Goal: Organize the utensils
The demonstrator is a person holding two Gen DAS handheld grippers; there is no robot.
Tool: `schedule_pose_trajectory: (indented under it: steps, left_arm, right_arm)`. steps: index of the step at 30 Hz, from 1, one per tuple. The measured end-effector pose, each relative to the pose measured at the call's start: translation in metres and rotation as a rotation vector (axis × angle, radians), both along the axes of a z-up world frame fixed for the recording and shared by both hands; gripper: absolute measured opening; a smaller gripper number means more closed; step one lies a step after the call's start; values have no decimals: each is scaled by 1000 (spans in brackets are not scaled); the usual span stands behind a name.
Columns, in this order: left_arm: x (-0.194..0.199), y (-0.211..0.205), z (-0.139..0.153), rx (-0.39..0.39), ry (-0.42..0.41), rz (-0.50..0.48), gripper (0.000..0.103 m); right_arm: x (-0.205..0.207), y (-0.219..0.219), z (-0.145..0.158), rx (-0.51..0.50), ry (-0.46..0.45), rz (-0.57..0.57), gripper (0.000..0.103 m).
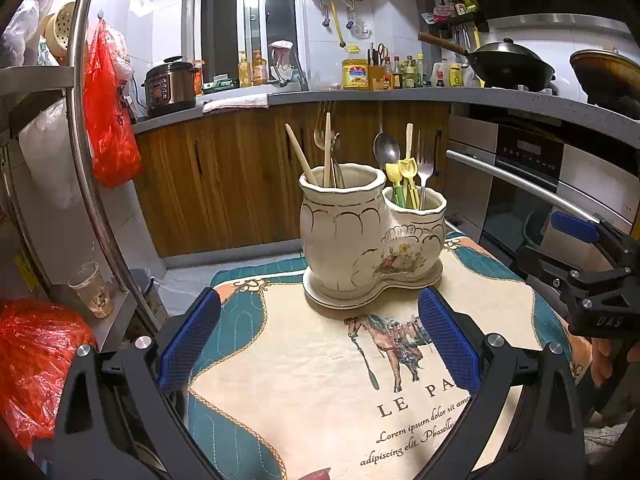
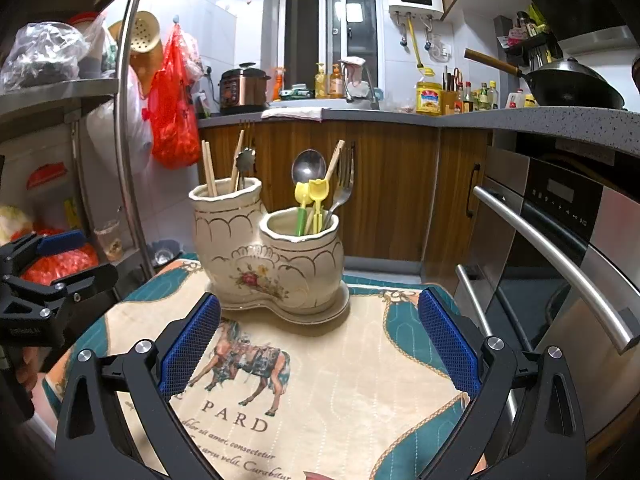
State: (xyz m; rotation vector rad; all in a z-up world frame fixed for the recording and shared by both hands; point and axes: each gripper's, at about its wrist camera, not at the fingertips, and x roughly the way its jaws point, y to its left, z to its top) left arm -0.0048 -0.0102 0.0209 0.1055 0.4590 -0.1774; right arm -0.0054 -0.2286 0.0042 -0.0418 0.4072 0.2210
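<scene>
A cream ceramic double-pot utensil holder [image 1: 360, 236] [image 2: 268, 256] stands on a horse-print mat [image 1: 328, 392] [image 2: 340, 380]. Its taller pot holds chopsticks [image 1: 298, 152] [image 2: 209, 168] and a fork. Its shorter pot holds a metal spoon [image 1: 386, 149] [image 2: 308, 166], a fork [image 1: 425, 168] [image 2: 345, 188] and yellow plastic utensils [image 1: 403, 176] [image 2: 312, 196]. My left gripper [image 1: 318, 340] is open and empty, just short of the holder. My right gripper [image 2: 318, 340] is open and empty, also short of it. Each gripper shows at the edge of the other view.
An oven with a steel handle [image 2: 552, 256] [image 1: 520, 184] stands to the right. A metal rack pole [image 1: 80, 132] [image 2: 126, 120] with red bags [image 1: 108, 116] [image 2: 172, 120] is on the left. Wooden cabinets and a cluttered counter [image 2: 360, 114] lie behind.
</scene>
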Motion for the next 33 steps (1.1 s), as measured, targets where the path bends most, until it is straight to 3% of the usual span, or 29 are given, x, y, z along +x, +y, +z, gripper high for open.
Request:
schedule_pose_trajectory:
  steps: [33]
  left_arm:
    - [0,-4,3,-6,1,-24,97]
  right_arm:
    - [0,1,-2,-5,6,-3,98]
